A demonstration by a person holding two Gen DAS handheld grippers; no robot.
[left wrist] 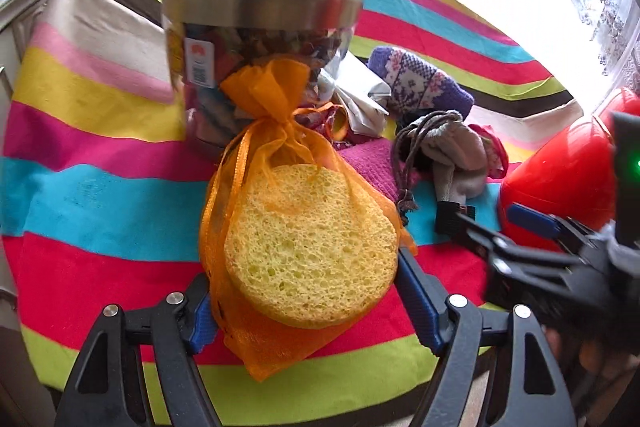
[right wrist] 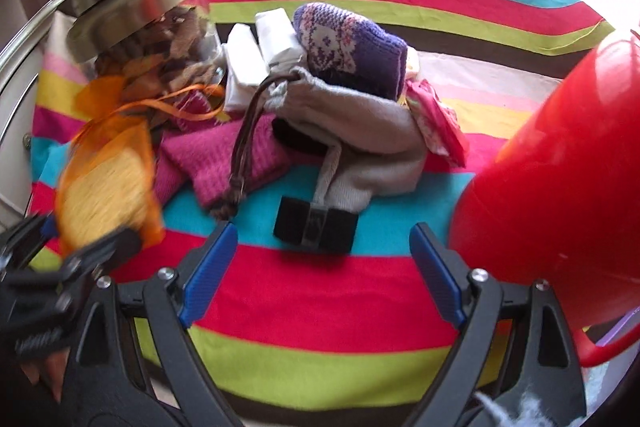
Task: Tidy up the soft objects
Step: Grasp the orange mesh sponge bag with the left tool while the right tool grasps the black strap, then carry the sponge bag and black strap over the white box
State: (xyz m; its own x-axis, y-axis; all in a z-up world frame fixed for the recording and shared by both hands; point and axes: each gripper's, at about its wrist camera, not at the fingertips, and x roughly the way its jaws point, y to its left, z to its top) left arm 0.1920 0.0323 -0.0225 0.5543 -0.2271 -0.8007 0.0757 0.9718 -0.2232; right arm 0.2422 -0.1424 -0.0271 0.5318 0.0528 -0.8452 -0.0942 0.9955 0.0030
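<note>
The left gripper (left wrist: 308,291) holds the orange mesh bag (left wrist: 280,187) with its yellow sponge (left wrist: 316,247) by the lower sides, lifted just in front of the steel-lidded jar (left wrist: 260,39). The right gripper (right wrist: 320,275) stands wide and empty above the striped bench cloth (right wrist: 320,311), facing the pile of soft things: grey drawstring pouch (right wrist: 360,131), purple knit mitten (right wrist: 352,47), pink knit cloth (right wrist: 224,155). The slick mesh could slide between the pads, and the bag's loose ribbon (right wrist: 188,107) may snag the jar, likely tipping it if the bag swings left. The red plastic container (right wrist: 560,167) crowds the right side closely; open cloth lies toward the near edge, which seems the safest room for moving.
</note>
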